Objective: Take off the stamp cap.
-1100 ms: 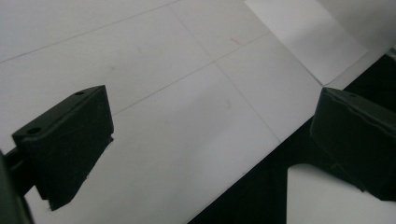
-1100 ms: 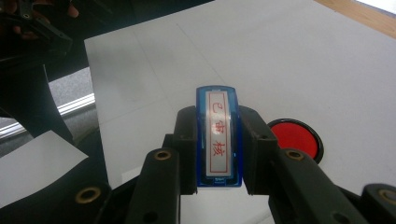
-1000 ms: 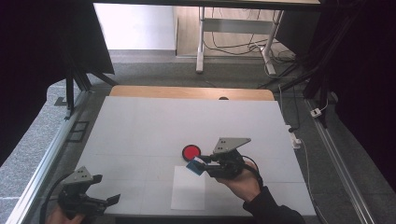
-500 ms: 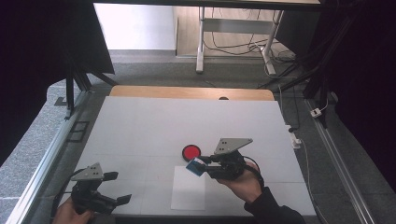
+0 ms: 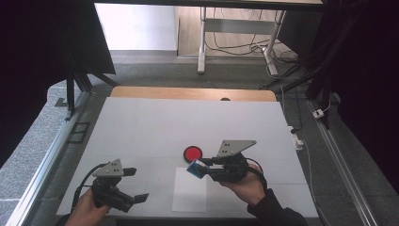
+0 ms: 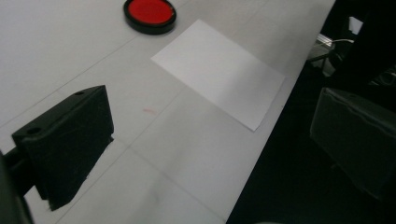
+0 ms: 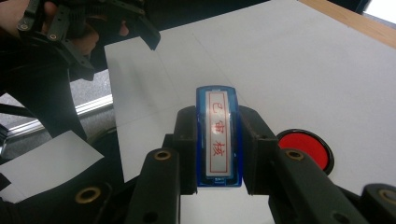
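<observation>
Near the front edge of the white table, the right gripper holds a blue stamp, its jaws pressed against the stamp's two long sides. In the right gripper view the stamp's white label with red characters faces the camera. From the high view the stamp hangs just above the far edge of the sheet of white paper, close beside the red ink pad, whose lid is off and whose red face lies bare. So the pick-up looks done: the stamp is off the table and firmly clamped. Whether its face has been inked I cannot tell, since the printing face is turned away from every camera. The paper shows no mark in the high view or in the left gripper view, so the stamping itself seems yet to come.

The left gripper sits at the near left of the table, well apart from the paper, with its jaws standing wide and nothing between them. It likely has a part to play in steadying the sheet. What remains, as I judge it: press the stamp on the ink pad if needed, bring it down on the paper, lift it off, and set it aside.
</observation>
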Demonstrator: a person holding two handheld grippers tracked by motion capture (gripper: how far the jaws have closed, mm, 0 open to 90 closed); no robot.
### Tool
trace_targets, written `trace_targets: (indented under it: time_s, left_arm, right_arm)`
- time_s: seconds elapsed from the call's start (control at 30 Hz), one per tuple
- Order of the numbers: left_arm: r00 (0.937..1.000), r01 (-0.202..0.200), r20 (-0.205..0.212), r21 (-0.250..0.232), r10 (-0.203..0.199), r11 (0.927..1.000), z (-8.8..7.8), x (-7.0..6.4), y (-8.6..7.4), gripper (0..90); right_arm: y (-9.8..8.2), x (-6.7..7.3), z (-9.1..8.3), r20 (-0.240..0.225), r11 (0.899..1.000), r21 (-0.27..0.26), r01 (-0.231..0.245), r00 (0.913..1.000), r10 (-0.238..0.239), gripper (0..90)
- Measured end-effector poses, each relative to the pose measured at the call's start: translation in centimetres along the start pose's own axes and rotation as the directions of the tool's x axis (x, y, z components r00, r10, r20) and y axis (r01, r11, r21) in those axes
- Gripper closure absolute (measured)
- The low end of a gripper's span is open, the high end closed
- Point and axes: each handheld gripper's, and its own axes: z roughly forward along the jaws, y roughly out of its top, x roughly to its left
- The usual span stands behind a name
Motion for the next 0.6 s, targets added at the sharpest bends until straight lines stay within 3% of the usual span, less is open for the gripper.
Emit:
trace_targets:
  time_s: [0.1, 0.33, 0.5, 0.6]
  left_arm:
    - [0.9995, -0.031, 0.01, 0.008, 0.031, 0.9995, 0.6, -0.1, 0.6, 0.0]
    - [0.9977, -0.061, 0.029, 0.01, 0.06, 0.9981, 2.0, 0.0, 2.0, 0.0]
    - [0.9954, -0.064, 0.071, -0.004, 0.064, 0.9979, 2.7, 0.4, 2.9, 0.0]
    - [0.9914, -0.091, 0.094, 0.004, 0.09, 0.9958, 3.2, 0.5, 3.4, 0.0]
  right_arm:
    - [0.0, 0.1, -0.1, -0.001, 1.0, -0.004, 0.002, 1.0, -0.002, 70.9]
    - [0.1, 0.3, -0.3, -0.015, 1.0, -0.012, 0.003, 0.9999, -0.003, 70.9]
    - [0.1, 0.4, -0.4, -0.034, 1.0, -0.014, 0.006, 0.9994, -0.007, 70.9]
    - [0.1, 0.4, -0.3, -0.041, 1.0, -0.018, 0.008, 0.9991, -0.008, 70.9]
